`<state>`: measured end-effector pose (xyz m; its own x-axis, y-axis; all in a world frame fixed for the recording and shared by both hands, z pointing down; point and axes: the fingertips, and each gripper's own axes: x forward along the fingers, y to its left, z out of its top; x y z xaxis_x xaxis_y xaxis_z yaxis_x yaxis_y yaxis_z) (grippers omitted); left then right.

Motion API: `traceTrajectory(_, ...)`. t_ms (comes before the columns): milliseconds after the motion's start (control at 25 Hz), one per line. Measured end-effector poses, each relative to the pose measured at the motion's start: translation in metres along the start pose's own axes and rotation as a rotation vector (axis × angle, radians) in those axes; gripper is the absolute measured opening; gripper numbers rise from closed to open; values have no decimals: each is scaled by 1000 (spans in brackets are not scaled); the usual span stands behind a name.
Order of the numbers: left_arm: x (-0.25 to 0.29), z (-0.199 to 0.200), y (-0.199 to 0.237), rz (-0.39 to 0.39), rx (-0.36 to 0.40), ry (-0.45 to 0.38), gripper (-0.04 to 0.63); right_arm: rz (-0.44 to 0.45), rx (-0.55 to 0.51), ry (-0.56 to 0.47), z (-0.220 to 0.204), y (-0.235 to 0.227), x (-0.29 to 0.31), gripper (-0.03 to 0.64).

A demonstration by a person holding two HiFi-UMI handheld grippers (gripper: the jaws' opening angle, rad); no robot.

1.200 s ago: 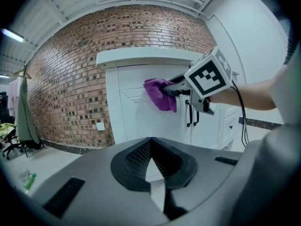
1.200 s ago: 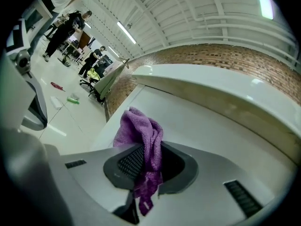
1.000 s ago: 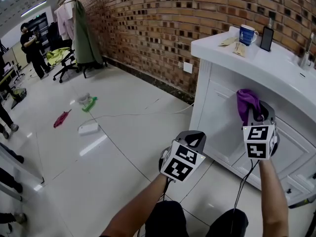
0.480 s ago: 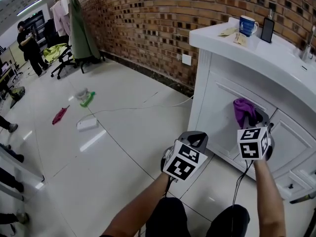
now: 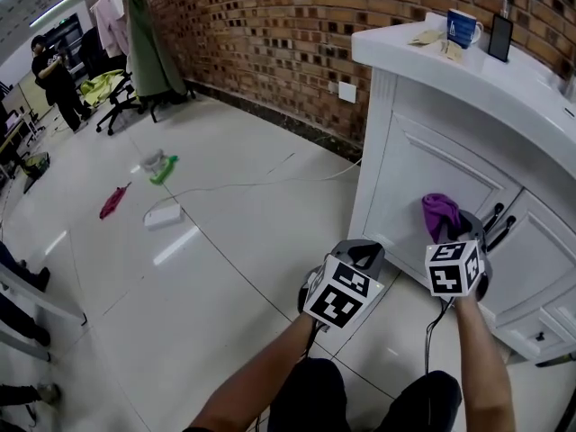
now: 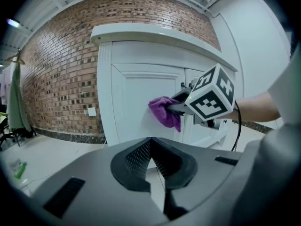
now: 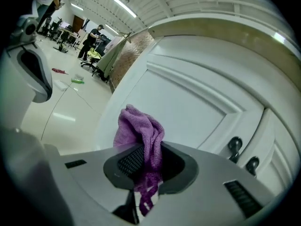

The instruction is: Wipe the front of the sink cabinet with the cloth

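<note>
One white panelled sink cabinet (image 5: pixel 409 174) stood under its white counter (image 5: pixel 504 84). Two hand-held grippers faced the cabinet. The right hand-held gripper (image 7: pixel 148 166) was clamped on one crumpled purple terry cloth (image 5: pixel 439 212), which lay against the cabinet's left door. The left hand-held gripper (image 6: pixel 151 161) was closed on nothing, near the cabinet's front. The cabinet had two black handles (image 5: pixel 496 220), and one blue mug (image 5: pixel 463 27) stood on the counter.

Cloth (image 5: pixel 438 212) purple; cabinet (image 5: pixel 423 165) white, handles (image 5: pixel 497 223) at its 3 o'clock black; wall (image 5: pixel 270 25) red-brown brick flecked with dark bricks; floor (image 5: pixel 225 241) glossy white tile; mug (image 5: pixel 463 27) blue; left tongs (image 6: pixel 151 147) and right tongs (image 7: pixel 146 154) grey, cubes (image 5: pixel 340 295) black-and-white squares.
</note>
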<state>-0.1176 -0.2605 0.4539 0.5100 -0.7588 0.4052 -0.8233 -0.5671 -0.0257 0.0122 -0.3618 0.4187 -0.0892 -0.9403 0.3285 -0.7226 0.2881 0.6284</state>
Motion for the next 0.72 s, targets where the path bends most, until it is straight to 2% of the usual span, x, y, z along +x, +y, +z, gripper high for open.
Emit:
traceTrajectory(280,17,-34,-3,-13,-25,53,5,39,4,48,-40,37,22,71)
traceTrajectory(720,41,-89,-5,-28,-46,120,5,128,-53,86,-98,102,58,71)
